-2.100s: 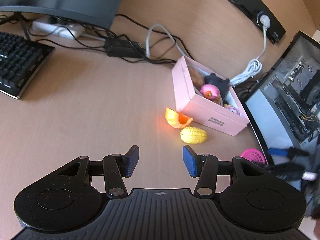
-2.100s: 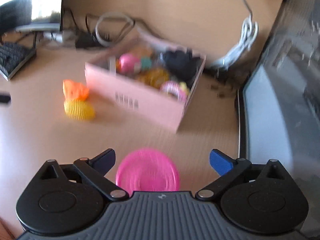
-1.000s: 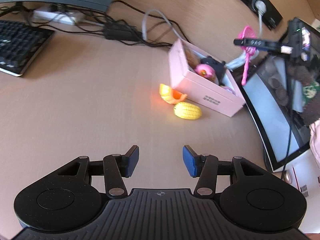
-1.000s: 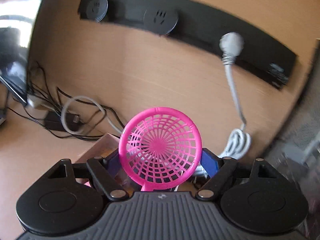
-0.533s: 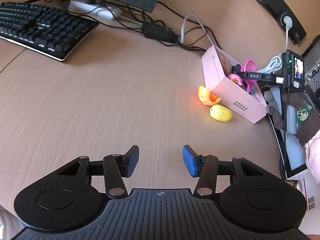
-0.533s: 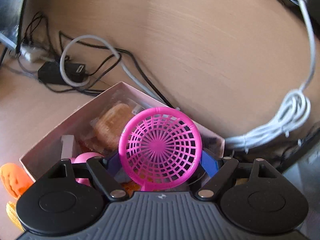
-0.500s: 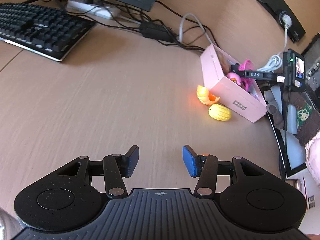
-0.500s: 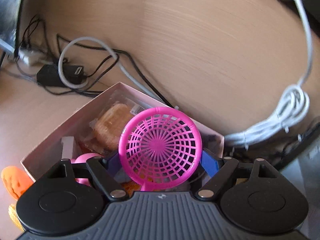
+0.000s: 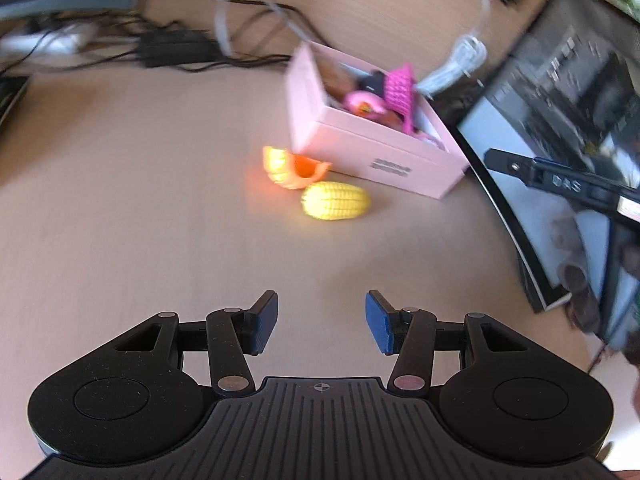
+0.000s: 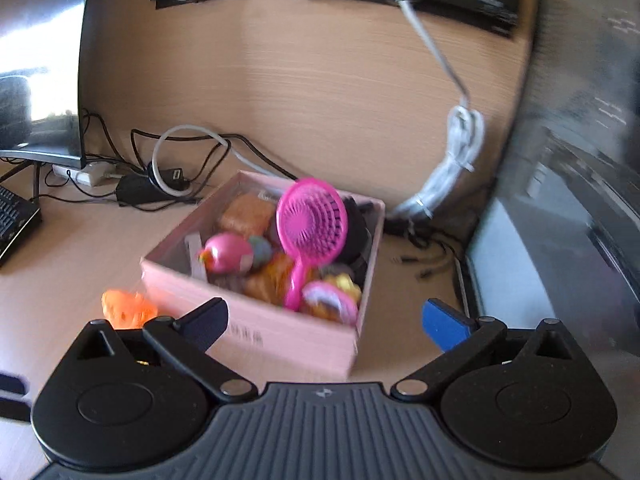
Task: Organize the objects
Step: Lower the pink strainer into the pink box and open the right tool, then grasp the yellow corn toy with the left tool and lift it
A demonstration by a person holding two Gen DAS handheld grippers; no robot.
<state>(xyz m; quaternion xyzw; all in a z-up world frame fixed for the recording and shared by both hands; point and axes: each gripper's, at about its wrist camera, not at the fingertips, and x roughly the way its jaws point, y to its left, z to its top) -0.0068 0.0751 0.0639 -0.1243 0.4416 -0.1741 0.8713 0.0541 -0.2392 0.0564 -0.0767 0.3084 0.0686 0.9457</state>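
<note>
Pink strainer [image 10: 312,226] released into the pink box [image 10: 280,336] — right gripper [image 10: 324,316] has just been opening, nothing between its jaws.

The left gripper [image 9: 320,320], unclenched and empty, should approach the yellow corn [image 9: 335,201] low and centred; only the left view shows this corn beside the orange toy [image 9: 294,167].

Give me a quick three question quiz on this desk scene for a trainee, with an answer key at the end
1. True or false: the pink strainer lies in the pink box.
2. Which toys lie on the desk outside the box? A) corn and orange shell B) pink ball and strainer
3. Is anything between the right gripper's jaws?

Key: 1 true. 2 A. 3 No, they have just been opening and stand empty.
</note>
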